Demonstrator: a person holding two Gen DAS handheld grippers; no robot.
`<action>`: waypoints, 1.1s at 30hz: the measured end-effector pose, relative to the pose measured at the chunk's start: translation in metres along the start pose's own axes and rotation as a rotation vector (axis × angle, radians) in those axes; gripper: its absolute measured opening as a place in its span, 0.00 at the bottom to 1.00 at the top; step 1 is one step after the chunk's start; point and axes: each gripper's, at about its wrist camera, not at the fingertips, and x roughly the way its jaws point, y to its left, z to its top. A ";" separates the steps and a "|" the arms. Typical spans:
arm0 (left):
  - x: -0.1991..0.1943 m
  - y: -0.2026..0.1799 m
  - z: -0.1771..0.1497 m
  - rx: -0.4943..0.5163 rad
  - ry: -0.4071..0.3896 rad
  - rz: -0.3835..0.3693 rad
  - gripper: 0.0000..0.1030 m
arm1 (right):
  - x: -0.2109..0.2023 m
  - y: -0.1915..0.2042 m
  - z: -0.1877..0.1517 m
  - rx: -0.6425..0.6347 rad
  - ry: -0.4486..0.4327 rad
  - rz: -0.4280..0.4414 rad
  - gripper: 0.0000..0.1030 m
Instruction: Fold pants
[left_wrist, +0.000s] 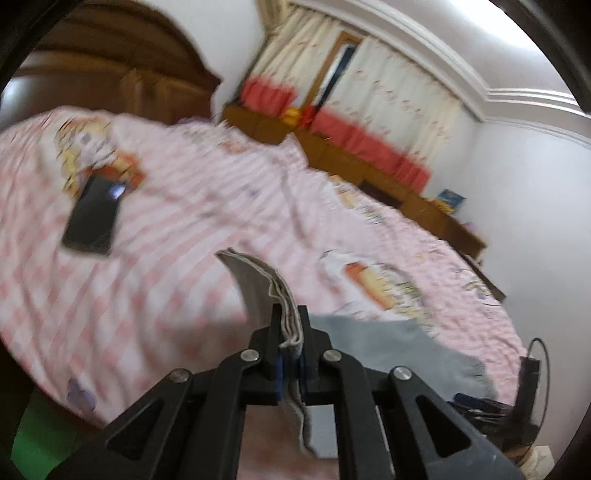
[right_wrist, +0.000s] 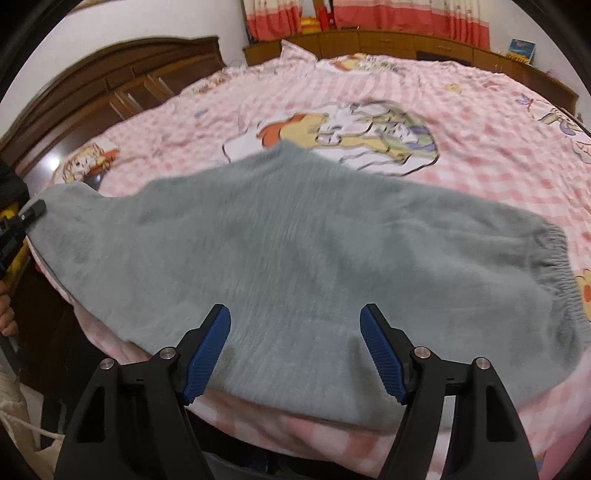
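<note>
Pants (left_wrist: 391, 343) in the left wrist view are grey, with a stacked, stitched edge running up between the fingers of the left gripper (left_wrist: 290, 325), which are clamped tight on it; the rest trails right across the bedspread (left_wrist: 184, 206). A dark phone (left_wrist: 92, 218) lies on the pink checked cover, well apart. Red-hemmed curtains (left_wrist: 354, 96) hang beyond.

In the right wrist view the pants (right_wrist: 295, 258) lie long-axis left to right on the bed, elastic waistband (right_wrist: 554, 266) at the right, fleecy surface. The right gripper (right_wrist: 295, 321) hovers spread wide over the near edge. A wooden headboard (right_wrist: 110, 81) stands left.
</note>
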 end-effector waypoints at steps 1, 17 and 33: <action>-0.001 -0.013 0.005 0.020 -0.001 -0.031 0.05 | -0.006 -0.003 0.000 0.011 -0.017 0.004 0.73; 0.108 -0.173 -0.052 0.231 0.318 -0.261 0.05 | -0.028 -0.046 -0.018 0.112 -0.042 -0.002 0.73; 0.148 -0.174 -0.115 0.281 0.537 -0.198 0.50 | -0.004 -0.061 -0.037 0.159 0.023 -0.012 0.73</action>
